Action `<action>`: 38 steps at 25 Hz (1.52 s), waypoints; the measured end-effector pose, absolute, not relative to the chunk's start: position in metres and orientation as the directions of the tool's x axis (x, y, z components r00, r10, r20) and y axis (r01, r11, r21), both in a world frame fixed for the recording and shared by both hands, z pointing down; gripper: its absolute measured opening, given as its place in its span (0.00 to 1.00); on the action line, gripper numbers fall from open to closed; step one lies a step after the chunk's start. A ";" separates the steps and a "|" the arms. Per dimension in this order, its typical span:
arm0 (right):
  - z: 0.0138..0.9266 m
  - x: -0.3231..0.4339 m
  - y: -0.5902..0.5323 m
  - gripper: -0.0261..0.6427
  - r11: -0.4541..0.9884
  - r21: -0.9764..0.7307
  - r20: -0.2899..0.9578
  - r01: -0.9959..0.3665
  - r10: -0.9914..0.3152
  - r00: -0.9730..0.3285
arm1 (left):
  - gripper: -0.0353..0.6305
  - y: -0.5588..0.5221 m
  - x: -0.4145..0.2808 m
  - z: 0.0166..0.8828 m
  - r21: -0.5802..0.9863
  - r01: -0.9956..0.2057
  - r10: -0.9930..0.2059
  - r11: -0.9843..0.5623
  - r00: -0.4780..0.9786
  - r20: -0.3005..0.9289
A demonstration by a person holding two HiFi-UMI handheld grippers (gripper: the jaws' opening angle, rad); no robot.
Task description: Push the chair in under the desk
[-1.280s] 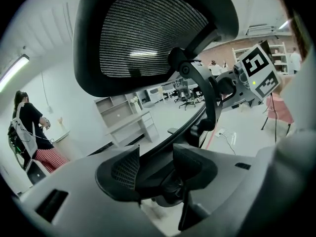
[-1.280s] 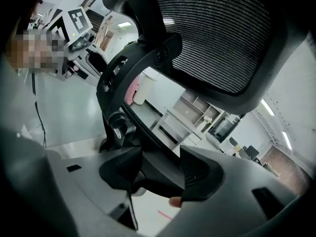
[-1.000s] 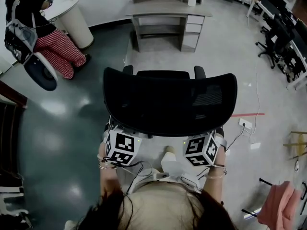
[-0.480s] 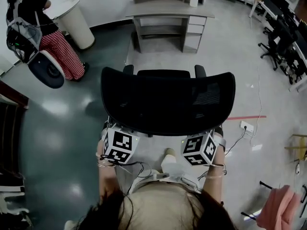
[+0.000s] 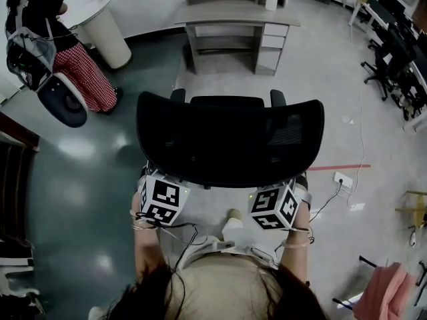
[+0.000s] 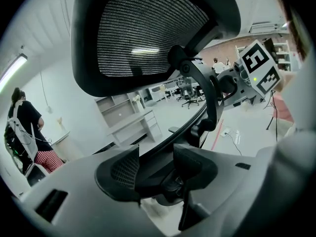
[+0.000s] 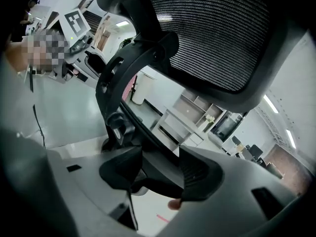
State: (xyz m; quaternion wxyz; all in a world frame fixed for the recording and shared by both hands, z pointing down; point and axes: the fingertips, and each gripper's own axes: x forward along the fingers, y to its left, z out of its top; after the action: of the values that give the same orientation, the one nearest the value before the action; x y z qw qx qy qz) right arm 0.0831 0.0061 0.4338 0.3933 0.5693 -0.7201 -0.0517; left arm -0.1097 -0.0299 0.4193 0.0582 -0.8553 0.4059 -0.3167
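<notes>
The black mesh-backed office chair (image 5: 230,139) stands right in front of me, its back toward me and its seat facing the grey desk (image 5: 235,12) further across the floor. My left gripper (image 5: 167,181) sits low on the left of the chair's back and my right gripper (image 5: 277,191) low on the right; the backrest hides both sets of fingertips. In the left gripper view my left gripper (image 6: 155,169) has the chair's curved black back frame (image 6: 197,117) between its jaws. In the right gripper view my right gripper (image 7: 160,169) holds the same frame (image 7: 128,107).
A person (image 5: 73,65) in red checked trousers stands back left by a round white pedestal table (image 5: 107,32). Several dark office chairs (image 5: 393,52) line the right. On the floor at right lie a red tape line (image 5: 340,167), a socket strip (image 5: 341,179) and pink cloth (image 5: 380,289).
The chair and both grippers have moved slightly forward, toward the desk. The person at the back left has shifted a little.
</notes>
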 end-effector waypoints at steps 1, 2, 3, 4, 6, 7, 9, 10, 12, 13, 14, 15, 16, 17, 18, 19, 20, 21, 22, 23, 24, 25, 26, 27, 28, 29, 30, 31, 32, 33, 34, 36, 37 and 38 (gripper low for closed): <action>0.434 0.084 0.003 0.39 0.347 0.523 0.506 -0.779 -0.861 -0.043 | 0.35 -0.032 -0.109 0.420 -0.358 -0.658 -0.733 -0.662 0.470 0.492; 0.434 0.085 0.001 0.39 0.347 0.523 0.505 -0.778 -0.862 -0.045 | 0.35 -0.035 -0.108 0.420 -0.359 -0.660 -0.735 -0.660 0.469 0.490; 0.434 0.086 -0.002 0.39 0.348 0.523 0.504 -0.778 -0.863 -0.047 | 0.35 -0.037 -0.108 0.420 -0.361 -0.660 -0.737 -0.658 0.467 0.489; 0.433 0.087 -0.004 0.39 0.349 0.523 0.503 -0.777 -0.863 -0.049 | 0.35 -0.039 -0.107 0.421 -0.362 -0.660 -0.737 -0.658 0.466 0.489; 0.433 0.089 -0.008 0.39 0.351 0.524 0.502 -0.776 -0.863 -0.051 | 0.35 -0.043 -0.105 0.421 -0.361 -0.660 -0.736 -0.659 0.467 0.490; 0.433 0.090 -0.011 0.39 0.351 0.526 0.500 -0.775 -0.864 -0.052 | 0.35 -0.046 -0.104 0.420 -0.360 -0.660 -0.736 -0.659 0.468 0.489; 0.433 0.091 -0.015 0.39 0.352 0.527 0.497 -0.773 -0.866 -0.056 | 0.35 -0.049 -0.102 0.418 -0.358 -0.663 -0.737 -0.658 0.468 0.488; 0.432 0.092 -0.016 0.39 0.354 0.527 0.496 -0.772 -0.867 -0.059 | 0.35 -0.050 -0.101 0.418 -0.358 -0.664 -0.738 -0.656 0.467 0.487; 0.431 0.094 -0.018 0.39 0.357 0.527 0.493 -0.771 -0.867 -0.064 | 0.35 -0.051 -0.099 0.417 -0.359 -0.665 -0.740 -0.654 0.464 0.487; 0.431 0.095 -0.019 0.39 0.358 0.527 0.492 -0.771 -0.868 -0.066 | 0.35 -0.052 -0.098 0.416 -0.360 -0.665 -0.740 -0.654 0.464 0.487; 0.430 0.096 -0.020 0.39 0.358 0.528 0.490 -0.770 -0.869 -0.068 | 0.35 -0.053 -0.097 0.416 -0.360 -0.665 -0.740 -0.654 0.464 0.488; 0.430 0.097 -0.020 0.39 0.358 0.529 0.488 -0.769 -0.870 -0.069 | 0.35 -0.053 -0.096 0.415 -0.361 -0.664 -0.739 -0.655 0.464 0.488; 0.429 0.098 -0.021 0.39 0.358 0.530 0.487 -0.768 -0.871 -0.070 | 0.35 -0.053 -0.095 0.415 -0.361 -0.664 -0.739 -0.655 0.464 0.488; 0.429 0.098 -0.021 0.39 0.360 0.530 0.486 -0.768 -0.871 -0.072 | 0.35 -0.053 -0.095 0.415 -0.362 -0.663 -0.739 -0.655 0.464 0.488; 0.429 0.098 -0.021 0.39 0.361 0.530 0.485 -0.767 -0.871 -0.074 | 0.35 -0.053 -0.095 0.415 -0.362 -0.663 -0.739 -0.655 0.464 0.488; 0.429 0.098 -0.023 0.39 0.360 0.531 0.483 -0.767 -0.872 -0.076 | 0.35 -0.054 -0.095 0.415 -0.362 -0.663 -0.740 -0.655 0.465 0.486; 0.429 0.099 -0.024 0.39 0.359 0.531 0.480 -0.767 -0.874 -0.077 | 0.35 -0.055 -0.094 0.415 -0.364 -0.664 -0.741 -0.654 0.465 0.484; 0.430 0.099 -0.026 0.39 0.358 0.531 0.477 -0.768 -0.876 -0.079 | 0.35 -0.057 -0.093 0.415 -0.365 -0.664 -0.743 -0.652 0.465 0.482; 0.430 0.100 -0.027 0.39 0.358 0.531 0.474 -0.768 -0.877 -0.081 | 0.35 -0.058 -0.092 0.415 -0.367 -0.664 -0.744 -0.652 0.464 0.480; 0.431 0.101 -0.028 0.39 0.360 0.530 0.473 -0.768 -0.877 -0.084 | 0.35 -0.058 -0.091 0.416 -0.369 -0.664 -0.745 -0.651 0.464 0.479; 0.432 0.102 -0.029 0.39 0.362 0.527 0.473 -0.769 -0.877 -0.089 | 0.35 -0.059 -0.090 0.416 -0.370 -0.664 -0.746 -0.650 0.464 0.478; 0.432 0.103 -0.030 0.39 0.364 0.525 0.472 -0.769 -0.877 -0.093 | 0.35 -0.060 -0.089 0.417 -0.370 -0.664 -0.747 -0.649 0.465 0.475; 0.432 0.104 -0.031 0.39 0.365 0.523 0.471 -0.770 -0.877 -0.096 | 0.35 -0.061 -0.088 0.417 -0.371 -0.666 -0.749 -0.648 0.466 0.471; 0.432 0.105 -0.033 0.39 0.365 0.523 0.471 -0.770 -0.877 -0.096 | 0.35 -0.063 -0.087 0.417 -0.371 -0.667 -0.752 -0.645 0.468 0.465; 0.431 0.106 -0.036 0.39 0.365 0.524 0.471 -0.770 -0.877 -0.095 | 0.35 -0.065 -0.086 0.416 -0.373 -0.669 -0.755 -0.643 0.470 0.458; 0.430 0.106 -0.038 0.39 0.364 0.525 0.471 -0.769 -0.877 -0.094 | 0.35 -0.068 -0.086 0.415 -0.373 -0.670 -0.756 -0.642 0.472 0.453; 0.430 0.107 -0.040 0.39 0.364 0.526 0.471 -0.769 -0.877 -0.093 | 0.35 -0.070 -0.086 0.415 -0.372 -0.670 -0.756 -0.643 0.473 0.453; 0.429 0.107 -0.041 0.39 0.363 0.527 0.470 -0.769 -0.878 -0.092 | 0.35 -0.072 -0.086 0.414 -0.370 -0.668 -0.753 -0.645 0.475 0.455; 0.429 0.106 -0.042 0.39 0.360 0.528 0.467 -0.769 -0.879 -0.091 | 0.35 -0.074 -0.086 0.414 -0.368 -0.667 -0.751 -0.648 0.477 0.457; 0.428 0.106 -0.043 0.39 0.356 0.529 0.464 -0.770 -0.882 -0.089 | 0.35 -0.076 -0.086 0.413 -0.367 -0.666 -0.749 -0.650 0.479 0.458; 0.428 0.106 -0.045 0.39 0.353 0.531 0.460 -0.771 -0.883 -0.088 | 0.35 -0.078 -0.086 0.413 -0.365 -0.665 -0.748 -0.652 0.482 0.457; 0.428 0.107 -0.047 0.39 0.352 0.532 0.459 -0.770 -0.884 -0.087 | 0.35 -0.082 -0.085 0.413 -0.364 -0.663 -0.746 -0.654 0.487 0.454; 0.428 0.109 -0.049 0.39 0.353 0.532 0.461 -0.769 -0.883 -0.086 | 0.35 -0.084 -0.083 0.413 -0.364 -0.662 -0.746 -0.655 0.488 0.453; 0.429 0.111 -0.050 0.39 0.353 0.533 0.461 -0.769 -0.883 -0.086 | 0.35 -0.085 -0.081 0.414 -0.365 -0.661 -0.746 -0.655 0.489 0.452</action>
State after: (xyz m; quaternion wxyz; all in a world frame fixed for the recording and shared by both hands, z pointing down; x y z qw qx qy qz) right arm 0.1106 -0.0496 0.4286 0.3734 0.5637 -0.7328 -0.0762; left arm -0.0810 -0.0851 0.4138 0.0709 -0.8600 0.4090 -0.2967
